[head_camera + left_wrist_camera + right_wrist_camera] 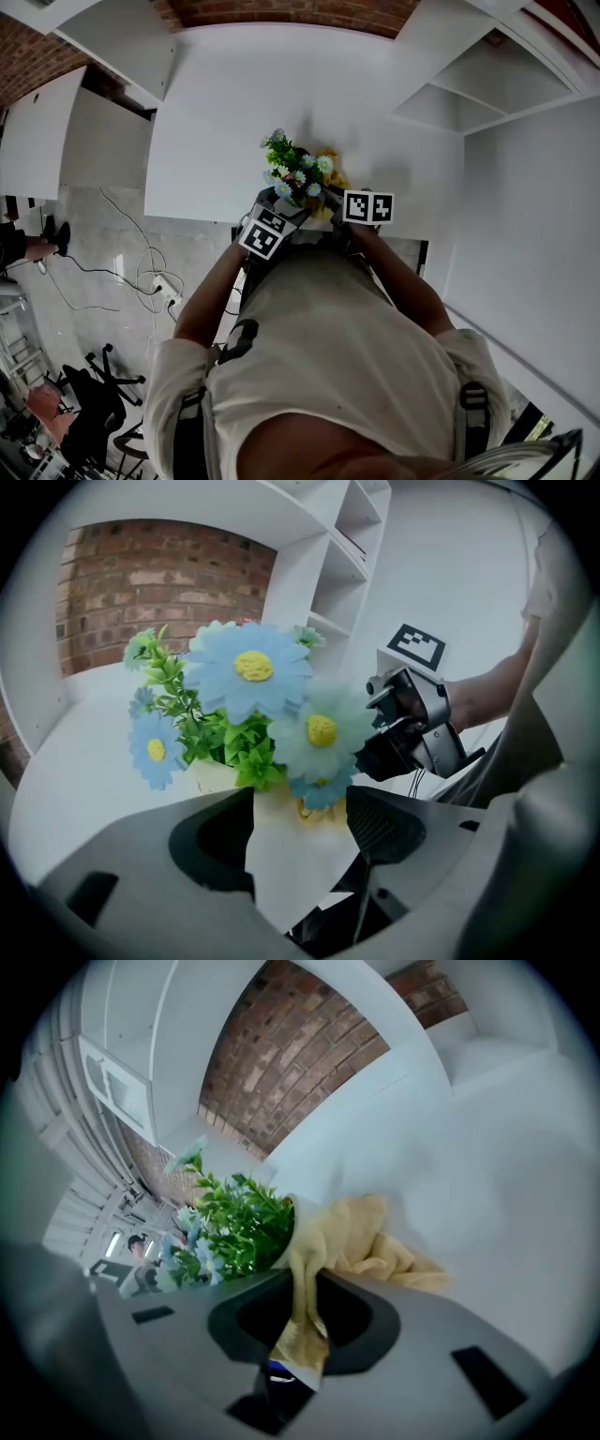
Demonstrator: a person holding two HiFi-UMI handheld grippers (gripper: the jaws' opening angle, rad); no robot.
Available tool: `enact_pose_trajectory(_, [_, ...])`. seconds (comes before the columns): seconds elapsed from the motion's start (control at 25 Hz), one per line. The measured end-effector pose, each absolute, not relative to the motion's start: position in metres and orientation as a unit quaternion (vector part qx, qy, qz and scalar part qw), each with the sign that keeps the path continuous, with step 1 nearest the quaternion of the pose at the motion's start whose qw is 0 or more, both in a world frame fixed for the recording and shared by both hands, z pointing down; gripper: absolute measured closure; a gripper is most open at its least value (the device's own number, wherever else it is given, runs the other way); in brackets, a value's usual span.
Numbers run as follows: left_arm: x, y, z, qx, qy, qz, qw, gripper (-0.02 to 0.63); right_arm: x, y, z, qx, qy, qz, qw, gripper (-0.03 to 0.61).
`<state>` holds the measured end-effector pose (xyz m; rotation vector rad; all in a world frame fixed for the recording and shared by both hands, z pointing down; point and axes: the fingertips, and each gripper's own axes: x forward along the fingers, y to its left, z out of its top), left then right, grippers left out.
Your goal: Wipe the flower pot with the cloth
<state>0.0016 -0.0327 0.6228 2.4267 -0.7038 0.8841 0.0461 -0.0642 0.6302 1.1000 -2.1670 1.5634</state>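
Note:
A white flower pot [292, 864] with blue and white artificial flowers [297, 175] stands near the front edge of the white table. My left gripper [302, 822] is shut on the pot's body, one jaw on each side. My right gripper [305, 1314] is shut on a yellow cloth [361, 1241], which hangs against the pot's rim [284, 1208] and bunches on the table behind it. In the head view the cloth [331, 175] shows at the right of the flowers, and both marker cubes sit just in front of the pot. The right gripper's body [412, 728] appears beyond the flowers.
The white table [234, 112] stretches away behind the pot. White shelving [478, 103] stands at the right and a brick wall [150, 583] at the back. Cables [150, 277] and an office chair [94, 398] are on the floor at the left.

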Motion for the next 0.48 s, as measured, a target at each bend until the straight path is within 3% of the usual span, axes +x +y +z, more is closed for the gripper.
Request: enact_pose_trajectory(0.48, [0.017,-0.024,0.627,0.893,-0.239,0.315,0.214,0.296,0.062,-0.086,0.612,0.399,-0.744,0.527,0.096,0.505])
